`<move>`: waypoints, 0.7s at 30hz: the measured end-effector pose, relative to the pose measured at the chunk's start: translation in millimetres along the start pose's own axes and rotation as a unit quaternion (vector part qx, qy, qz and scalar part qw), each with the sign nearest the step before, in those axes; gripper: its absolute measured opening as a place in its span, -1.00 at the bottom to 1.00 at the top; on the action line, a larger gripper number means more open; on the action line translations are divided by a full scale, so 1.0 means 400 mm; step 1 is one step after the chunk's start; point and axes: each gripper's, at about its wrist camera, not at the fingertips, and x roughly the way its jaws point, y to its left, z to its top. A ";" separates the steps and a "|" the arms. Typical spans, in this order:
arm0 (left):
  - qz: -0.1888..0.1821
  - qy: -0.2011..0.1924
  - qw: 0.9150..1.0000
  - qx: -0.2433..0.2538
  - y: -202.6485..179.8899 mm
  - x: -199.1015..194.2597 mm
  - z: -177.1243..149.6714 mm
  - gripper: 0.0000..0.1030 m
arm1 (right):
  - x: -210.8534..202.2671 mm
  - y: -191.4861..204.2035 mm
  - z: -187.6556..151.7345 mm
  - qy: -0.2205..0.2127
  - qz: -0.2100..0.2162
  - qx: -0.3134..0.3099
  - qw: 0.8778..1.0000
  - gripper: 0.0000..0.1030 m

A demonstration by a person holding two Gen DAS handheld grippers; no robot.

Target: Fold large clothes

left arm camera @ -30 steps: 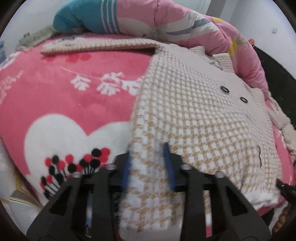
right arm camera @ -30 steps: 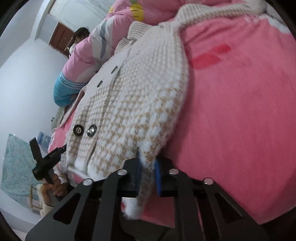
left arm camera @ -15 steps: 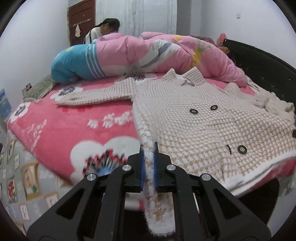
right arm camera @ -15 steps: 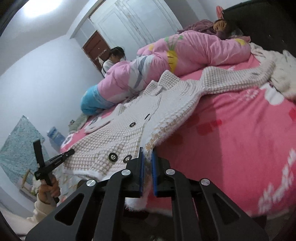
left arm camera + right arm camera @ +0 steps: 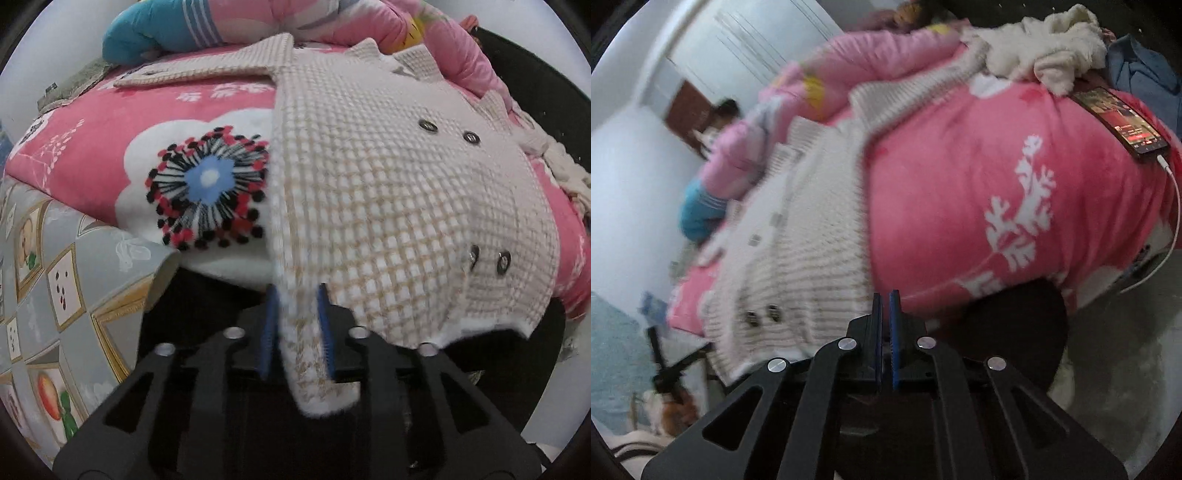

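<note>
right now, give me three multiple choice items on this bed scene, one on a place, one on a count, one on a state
1. Where is the phone?
A. on the pink blanket
B. on the coat
C. on the floor

2. How many dark buttons show on the knit coat in the left wrist view?
A. two
B. four
C. six

3. The left hand-held gripper is:
A. empty
B. open around the coat hem
C. out of view

A: it lies on the blanket near the edge. B: two pairs. B: hem hangs between spread fingers.
</note>
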 end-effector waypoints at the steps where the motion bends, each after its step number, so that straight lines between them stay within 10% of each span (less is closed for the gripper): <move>1: -0.001 -0.011 1.000 -0.005 0.013 -0.004 0.009 -0.25 | 0.020 0.026 0.013 0.004 -0.003 -0.012 1.000 -0.50; 4: 0.005 -0.050 0.999 -0.018 0.048 -0.027 0.055 0.02 | 0.066 0.128 0.046 -0.003 0.004 -0.057 0.998 0.26; 12: 0.028 -0.138 0.983 -0.116 0.187 -0.014 0.316 0.56 | 0.275 0.521 0.161 -0.020 0.021 -0.244 0.969 0.51; 21: 0.083 -0.082 0.963 -0.243 0.461 0.234 0.644 0.61 | 0.551 0.764 0.231 0.028 0.073 -0.284 0.956 0.55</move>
